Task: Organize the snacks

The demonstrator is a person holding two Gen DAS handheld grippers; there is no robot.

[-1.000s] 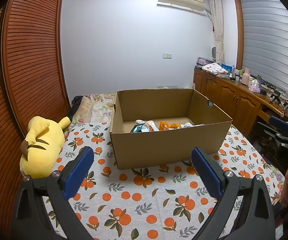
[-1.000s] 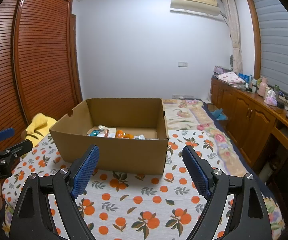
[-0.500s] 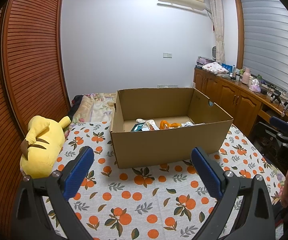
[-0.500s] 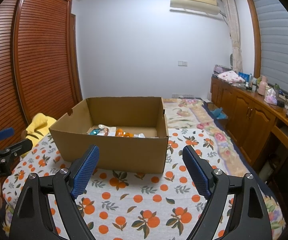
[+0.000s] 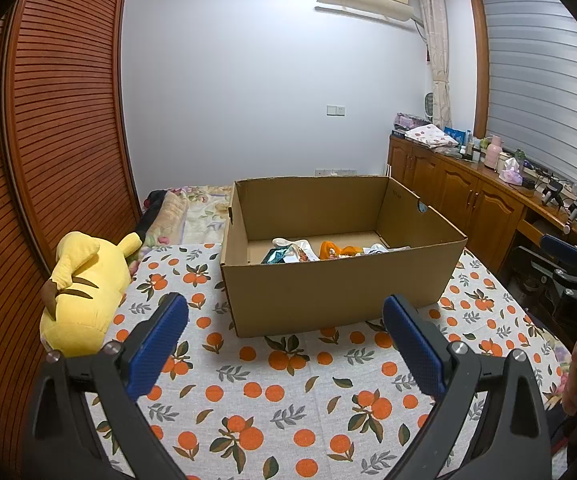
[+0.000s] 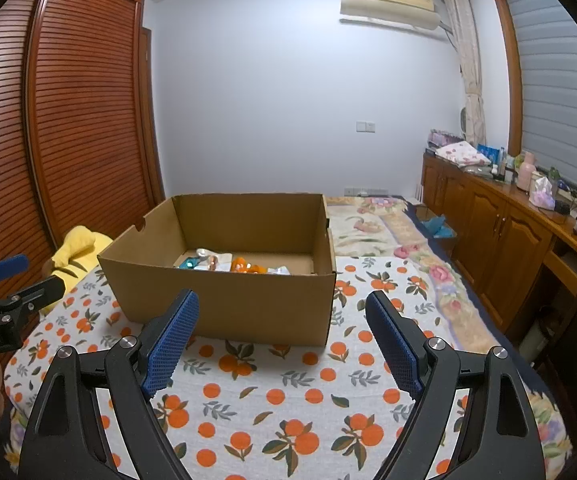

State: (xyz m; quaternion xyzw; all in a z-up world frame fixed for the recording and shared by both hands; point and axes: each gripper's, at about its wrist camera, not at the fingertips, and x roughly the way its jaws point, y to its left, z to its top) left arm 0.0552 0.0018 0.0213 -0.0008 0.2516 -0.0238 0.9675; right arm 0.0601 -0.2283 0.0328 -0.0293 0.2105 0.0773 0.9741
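An open cardboard box (image 5: 340, 284) stands on the orange-print cloth, also in the right wrist view (image 6: 224, 300). Several snack packets (image 5: 300, 250) lie on its floor: teal, white and orange ones (image 6: 244, 266). My left gripper (image 5: 286, 320) is open and empty, held above the cloth in front of the box. My right gripper (image 6: 282, 318) is open and empty, also in front of the box. The right gripper shows at the right edge of the left wrist view (image 5: 568, 268), the left gripper at the left edge of the right wrist view (image 6: 8, 280).
A yellow plush toy (image 5: 84, 292) lies left of the box, by the wooden wardrobe doors (image 5: 48, 140). The orange-print cloth (image 5: 272, 392) covers the bed. A wooden cabinet (image 6: 500, 228) with bottles and clutter runs along the right wall.
Both views have shifted slightly, so the box sits a little higher in frame. Both grippers stay open and empty.
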